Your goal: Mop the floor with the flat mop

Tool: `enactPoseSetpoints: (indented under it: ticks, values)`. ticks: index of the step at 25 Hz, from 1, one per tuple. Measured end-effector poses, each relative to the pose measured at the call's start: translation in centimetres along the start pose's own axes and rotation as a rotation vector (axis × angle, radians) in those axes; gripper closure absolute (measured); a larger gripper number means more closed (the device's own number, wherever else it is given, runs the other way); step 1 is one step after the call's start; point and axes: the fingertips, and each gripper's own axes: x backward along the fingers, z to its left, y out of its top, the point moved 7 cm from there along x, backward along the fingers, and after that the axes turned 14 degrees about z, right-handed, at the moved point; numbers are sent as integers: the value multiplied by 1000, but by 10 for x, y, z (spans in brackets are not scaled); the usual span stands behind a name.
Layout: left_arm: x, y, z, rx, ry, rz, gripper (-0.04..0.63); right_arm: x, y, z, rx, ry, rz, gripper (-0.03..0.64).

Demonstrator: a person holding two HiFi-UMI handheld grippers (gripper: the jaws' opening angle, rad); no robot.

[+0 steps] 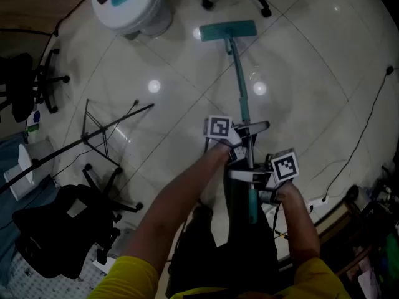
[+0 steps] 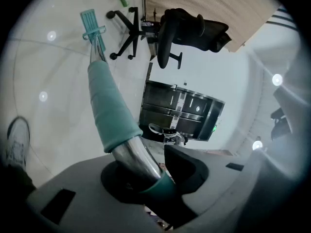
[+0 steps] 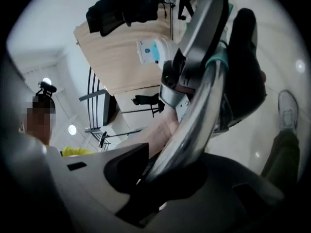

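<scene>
The mop stands slanted on the floor. Its flat teal head lies down on the tiles just right of the white bucket. The handle runs from the head away from the bucket toward the person.

Both grippers are clamped across the handle, well away from the bucket. The left gripper is the nearer one to the bucket, closed on the metal tube just past the teal sleeve. The right gripper is farther off, closed on bare chrome near the top end.

The mop looks light and stiff, so pushes should carry straight to the head. The chrome looks slick and may twist or slide in the jaws. The sleeve looks soft and would likely give the surer hold. Keeping the two holds apart should help steer the long handle.
</scene>
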Motion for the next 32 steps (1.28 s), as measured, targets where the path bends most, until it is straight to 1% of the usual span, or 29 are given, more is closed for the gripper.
enactPoseSetpoints:
  ticks: [2,4,5,6,7,9,11,12,14,15,16,17,18,20,22,25,26,27,28,29,30,32]
  values:
    - [-6,57,-6,-74,24,20,465,20,47,-8,14,4,-10,518]
    - [-10,97,-13,-142,38,43,462,32,79,-8,24,9,1,514]
    - [-11,106,-15,-168,43,47,462,33,85,-5,27,10,16,495]
    - [-10,106,-16,-186,54,39,462,32,84,-1,26,17,28,495]
    - [-8,99,-15,-195,66,23,467,28,77,2,21,32,35,495]
    - [-5,61,-10,-176,91,-2,471,16,41,8,0,56,54,497]
    - [-5,-2,-2,-111,99,-8,466,-1,-16,13,-40,49,98,495]
    - [-8,-40,1,-75,67,-19,466,-11,-50,17,-63,46,122,495]
    - [-10,-118,4,-18,-32,-63,465,-33,-117,31,-104,36,172,497]
    - [-7,-153,4,10,-62,-90,465,-43,-144,40,-113,20,196,497]
    - [1,-179,2,29,-81,-120,465,-53,-162,49,-118,6,212,496]
    - [10,-193,-2,27,-98,-149,468,-62,-171,56,-124,3,221,479]
    - [21,-196,-5,9,-109,-165,468,-70,-171,60,-132,13,226,482]
    - [37,-179,-9,-48,-105,-150,461,-84,-152,58,-123,51,233,483]
    - [49,-145,-8,-131,-79,-110,449,-92,-122,47,-85,42,248,483]
    - [78,-67,-7,-297,-55,-92,450,-96,-50,25,-2,14,221,483]
    - [90,-39,-8,-315,-51,-94,451,-98,-22,17,23,10,201,483]
    - [101,-15,-8,-273,-57,-95,451,-100,6,10,41,11,178,483]
    - [112,6,-8,-194,-70,-93,451,-104,33,5,49,17,152,486]
    - [122,25,-9,-141,-76,-88,451,-108,56,2,46,32,124,487]
    - [131,42,-11,-140,-70,-84,451,-112,74,1,36,52,101,496]
    - [144,62,-13,-210,-39,-87,451,-119,90,5,19,83,95,499]
